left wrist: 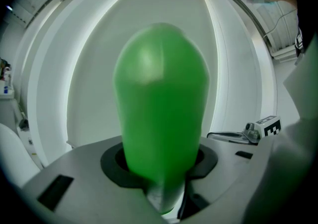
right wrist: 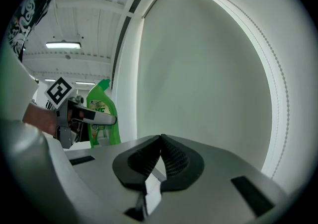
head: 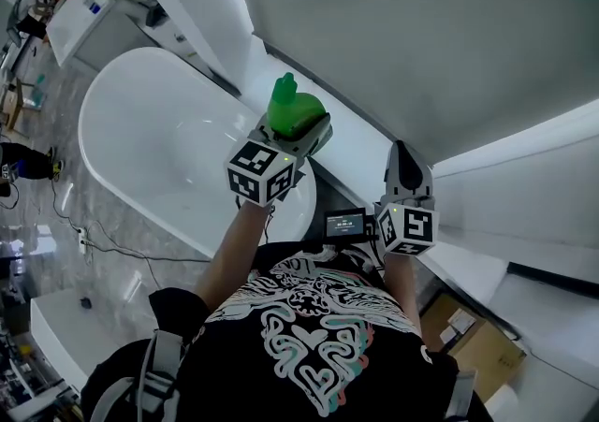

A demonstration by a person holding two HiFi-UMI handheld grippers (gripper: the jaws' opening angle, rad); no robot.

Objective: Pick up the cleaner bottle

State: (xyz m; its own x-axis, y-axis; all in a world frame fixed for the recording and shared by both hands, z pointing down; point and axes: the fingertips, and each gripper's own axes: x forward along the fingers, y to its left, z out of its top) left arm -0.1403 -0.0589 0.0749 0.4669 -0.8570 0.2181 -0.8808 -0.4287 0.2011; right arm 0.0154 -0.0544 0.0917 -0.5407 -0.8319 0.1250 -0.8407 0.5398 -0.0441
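Note:
The green cleaner bottle (head: pixel 295 109) is held up off the white ledge, with my left gripper (head: pixel 301 138) shut on its body. In the left gripper view the bottle (left wrist: pixel 161 99) fills the middle, clamped between the pads of the left gripper (left wrist: pixel 161 171). My right gripper (head: pixel 408 166) hovers to the right near the wall, with its jaws together and nothing between them. The right gripper view shows the right gripper (right wrist: pixel 160 142) with tips touching, and off to the left the bottle (right wrist: pixel 103 113) in the left gripper (right wrist: pixel 87 116).
A white bathtub (head: pixel 140 130) lies below and left of the bottle, with a white ledge (head: pixel 360 163) along the wall. A cardboard box (head: pixel 477 345) sits at lower right. Cables (head: pixel 103 242) run over the grey floor at left.

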